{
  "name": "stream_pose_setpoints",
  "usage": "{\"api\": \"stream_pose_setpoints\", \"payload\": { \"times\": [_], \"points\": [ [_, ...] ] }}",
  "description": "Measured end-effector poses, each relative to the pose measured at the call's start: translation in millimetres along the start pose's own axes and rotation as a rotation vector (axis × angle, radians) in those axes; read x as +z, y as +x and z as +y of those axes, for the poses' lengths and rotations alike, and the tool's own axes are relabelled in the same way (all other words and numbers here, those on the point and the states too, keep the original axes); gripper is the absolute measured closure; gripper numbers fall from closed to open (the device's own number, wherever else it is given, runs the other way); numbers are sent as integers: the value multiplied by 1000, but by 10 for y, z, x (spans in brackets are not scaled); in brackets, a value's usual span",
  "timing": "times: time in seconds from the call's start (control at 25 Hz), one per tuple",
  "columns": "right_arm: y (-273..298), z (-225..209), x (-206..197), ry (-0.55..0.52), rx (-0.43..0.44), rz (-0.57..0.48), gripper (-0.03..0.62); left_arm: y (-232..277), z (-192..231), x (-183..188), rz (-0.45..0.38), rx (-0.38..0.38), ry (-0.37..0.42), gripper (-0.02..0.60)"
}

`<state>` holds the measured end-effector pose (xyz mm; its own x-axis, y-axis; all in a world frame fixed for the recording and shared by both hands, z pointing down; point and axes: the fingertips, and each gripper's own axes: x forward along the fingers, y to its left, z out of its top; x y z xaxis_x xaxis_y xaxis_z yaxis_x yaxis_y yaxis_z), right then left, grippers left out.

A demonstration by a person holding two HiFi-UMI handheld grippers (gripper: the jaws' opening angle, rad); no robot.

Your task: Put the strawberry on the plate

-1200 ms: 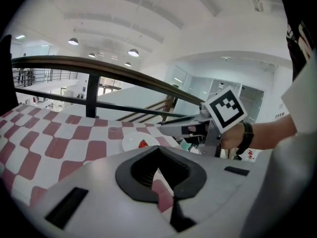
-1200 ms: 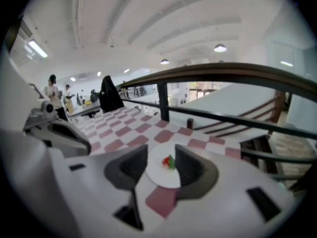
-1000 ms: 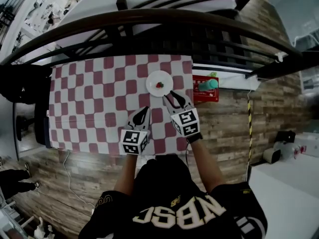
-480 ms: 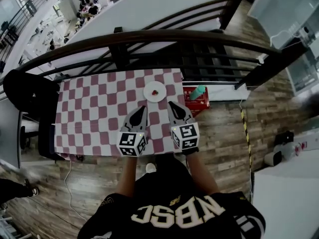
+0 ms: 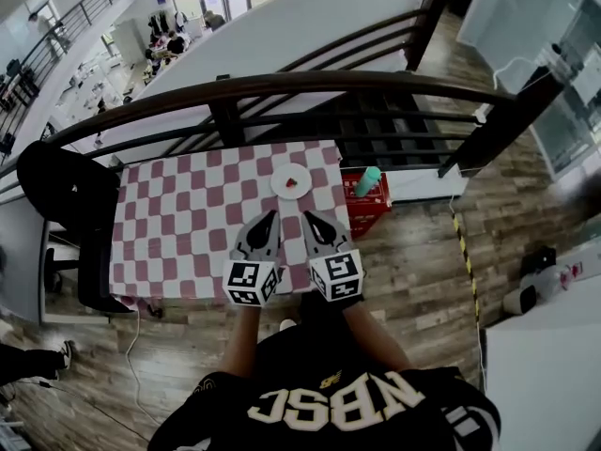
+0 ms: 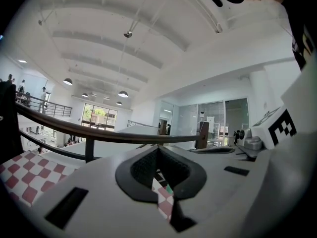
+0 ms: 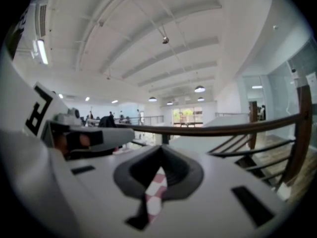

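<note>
The red strawberry (image 5: 293, 182) lies on the small white plate (image 5: 281, 185) at the far right of the checkered table (image 5: 178, 224), seen in the head view. My left gripper (image 5: 269, 216) and right gripper (image 5: 307, 216) are held side by side over the table's near edge, well short of the plate. Both are shut with nothing between the jaws. In the left gripper view the left gripper (image 6: 159, 155) points up at the railing and ceiling. The right gripper (image 7: 160, 151) does the same in its own view. Only a sliver of checkered cloth shows between each pair of jaws.
A red crate (image 5: 368, 201) with a teal bottle (image 5: 367, 181) stands on the floor right of the table. A black chair (image 5: 66, 200) is at the table's left end. A dark curved railing (image 5: 282, 87) runs behind the table. Wooden floor surrounds it.
The right gripper's jaws have shut and it has drawn back from the plate. Both grippers moved toward the person. The strawberry stays on the plate.
</note>
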<state>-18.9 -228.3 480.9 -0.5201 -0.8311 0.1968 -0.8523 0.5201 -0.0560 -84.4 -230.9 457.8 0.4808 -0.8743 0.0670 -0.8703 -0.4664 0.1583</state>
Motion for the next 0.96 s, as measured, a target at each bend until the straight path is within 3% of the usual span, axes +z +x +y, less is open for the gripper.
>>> {"api": "stream_pose_setpoints", "payload": {
  "times": [0.36, 0.96],
  "points": [
    [-90, 100, 70, -3, -19, -36, 576, -136, 110, 209, -63, 32, -3, 572],
    [36, -41, -82, 10, -72, 4, 576, -73, 218, 58, -39, 39, -25, 572]
  ]
}}
